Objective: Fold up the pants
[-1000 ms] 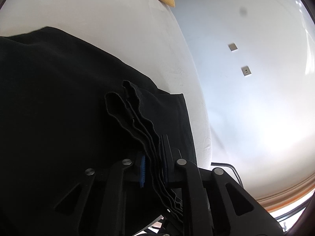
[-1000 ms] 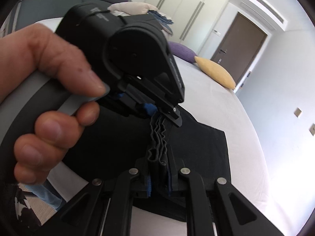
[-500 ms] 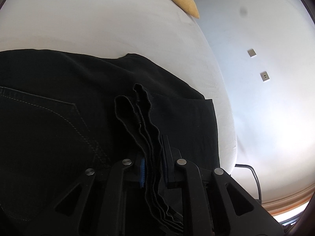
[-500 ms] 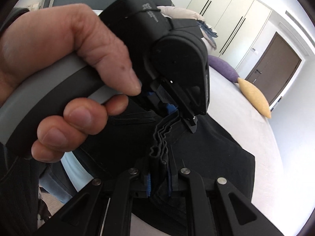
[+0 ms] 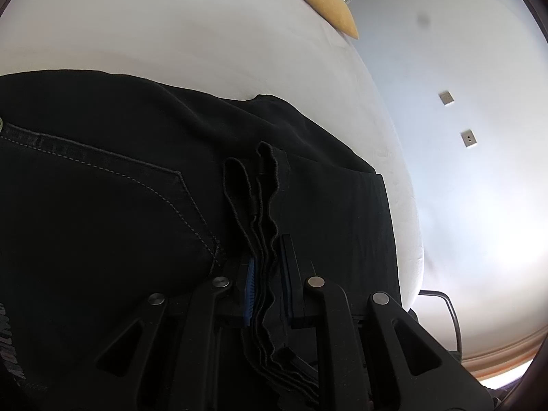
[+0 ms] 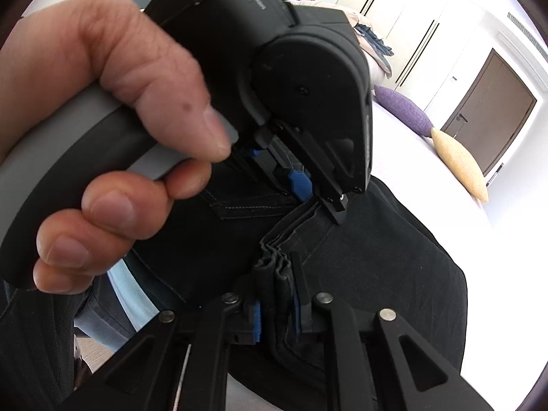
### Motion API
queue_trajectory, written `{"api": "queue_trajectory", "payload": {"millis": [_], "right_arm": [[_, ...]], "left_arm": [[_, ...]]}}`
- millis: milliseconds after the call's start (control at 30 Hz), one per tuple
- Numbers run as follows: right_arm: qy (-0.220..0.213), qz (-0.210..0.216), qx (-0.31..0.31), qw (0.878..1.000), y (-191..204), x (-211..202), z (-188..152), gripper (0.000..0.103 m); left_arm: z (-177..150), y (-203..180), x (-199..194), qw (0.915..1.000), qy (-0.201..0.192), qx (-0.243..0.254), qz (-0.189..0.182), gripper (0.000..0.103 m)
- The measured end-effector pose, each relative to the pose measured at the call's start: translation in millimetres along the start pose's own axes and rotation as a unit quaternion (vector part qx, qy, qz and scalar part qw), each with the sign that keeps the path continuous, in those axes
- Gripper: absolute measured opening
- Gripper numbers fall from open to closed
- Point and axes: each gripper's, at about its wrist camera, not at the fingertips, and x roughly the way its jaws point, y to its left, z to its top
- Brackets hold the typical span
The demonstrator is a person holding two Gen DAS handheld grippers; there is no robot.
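On the white bed (image 5: 191, 34), black pants (image 5: 102, 212) lie spread w/ hem layers bunched up. Left to right: left hand (image 6: 102, 130) grips the left gripper (image 5: 269, 287), jaws clamped on stacked hems; right gripper (image 6: 277, 311) pinches the same bunch just beside it. Vs 1 s ago, the back pocket stitching (image 5: 178, 205) is now in left wrist view, more pants under the grippers, and the yellow pillow (image 5: 322, 3) sits further right.

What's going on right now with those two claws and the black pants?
Left claw and right claw both clamped on stacked hems. Black pants draped over white bed. Nothing blocking.
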Motion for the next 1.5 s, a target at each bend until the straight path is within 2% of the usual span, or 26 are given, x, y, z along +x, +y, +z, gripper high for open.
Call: {"api": "queue_trajectory", "payload": {"millis": [100,167,233,267,333,367,433,500,533,567,600,633,700,767,833,867,933,967,1033,1067,1100,1300,1500], "right_arm": [[-0.002,0.0,-0.002,1.0,-6.0,4.2,3.0,0.015],[0.004,0.005,-0.003,1.0,4.7,2.1,3.5,0.019],[0.005,0.004,-0.003,1.0,3.7,3.5,2.1,0.02],[0.003,0.008,0.001,1.0,2.6,0.7,2.0,0.024],[-0.003,0.036,0.018,0.999,-6.8,-9.9,0.8,0.05],[-0.012,0.06,0.033,0.998,-16.6,-17.5,-2.3,0.072],[-0.038,0.101,0.082,0.991,-42.2,-42.1,-10.3,0.079],[-0.048,0.142,0.137,0.979,-73.6,-58.6,-18.0,0.077],[-0.054,0.162,0.182,0.968,-97.7,-63.6,-25.3,0.073],[-0.053,0.18,0.224,0.956,-119.5,-64.2,-32.2,0.061],[-0.047,0.2,0.273,0.94,-144.4,-59.6,-41.4,0.048],[-0.04,0.219,0.329,0.917,-173.8,-50.6,-54.1,0.043],[-0.033,0.234,0.41,0.881,-221.1,-32.6,-76.0,0.026],[-0.024,0.274,0.47,0.839,-259.0,-8.4,-95.0,0.026],[-0.016,0.312,0.513,0.8,-286.0,18.0,-108.1,0.026],[-0.012,0.326,0.525,0.786,-293.9,29.9,-111.5,0.026],[-0.002,0.324,0.55,0.77,-308.1,52.6,-115.9,0.026],[0.007,0.33,0.559,0.76,-312.1,66.2,-119.4,0.026],[0.024,0.335,0.58,0.743,-314.4,86.9,-127.9,0.023],[0.032,0.335,0.579,0.743,-311.2,91.8,-130.3,0.013],[0.036,0.334,0.576,0.745,-309.5,93.3,-132.3,0.01],[0.05,0.355,0.542,0.76,-279.3,62.0,-143.7,0.009],[0.065,0.371,0.529,0.76,-244.5,22.9,-163.2,0.009]], "left_arm": [[-4.6,-0.5,-2.7,1.0,0.0,-0.001,0.004,0.012],[-9.3,-8.7,-4.2,1.0,0.001,-0.006,0.005,0.012],[-7.8,-29.2,9.8,0.9999,-0.001,-0.008,0.006,0.012],[-9.0,-30.1,9.1,0.9999,-0.004,-0.008,0.009,0.012],[-15.5,-25.0,-2.7,0.9997,-0.011,-0.01,0.019,0.012],[-16.6,-27.8,-8.2,0.9994,-0.018,-0.008,0.029,0.012],[-19.4,-32.9,-24.5,0.9969,-0.041,0.011,0.066,0.012],[-21.8,-48.1,-38.6,0.9923,-0.065,0.04,0.098,0.012],[-23.9,-61.0,-42.9,0.9891,-0.075,0.064,0.109,0.012],[-25.9,-74.6,-43.5,0.986,-0.081,0.087,0.117,0.012],[-29.1,-90.5,-40.9,0.9818,-0.082,0.117,0.125,0.012],[-32.7,-104.8,-34.7,0.9781,-0.078,0.143,0.129,0.012],[-40.6,-129.2,-16.9,0.9708,-0.062,0.187,0.136,0.012],[-49.7,-139.5,2.7,0.9644,-0.046,0.21,0.153,0.012],[-57.8,-131.1,20.5,0.9641,-0.026,0.196,0.178,0.012],[-60.3,-123.5,26.0,0.965,-0.018,0.183,0.187,0.012],[-66.3,-109.5,23.1,0.972,-0.03,0.16,0.17,0.012],[-68.5,-107.7,21.2,0.9723,-0.032,0.158,0.169,0.012],[-73.1,-111.4,20.6,0.9671,-0.031,0.171,0.186,0.012],[-74.3,-114.2,21.8,0.9641,-0.03,0.178,0.194,0.012],[-75.7,-116.0,22.3,0.9619,-0.03,0.183,0.201,0.012],[-75.5,-123.7,24.6,0.9626,-0.036,0.177,0.202,0.012],[-75.5,-128.0,27.2,0.9635,-0.039,0.174,0.199,0.012]]}}
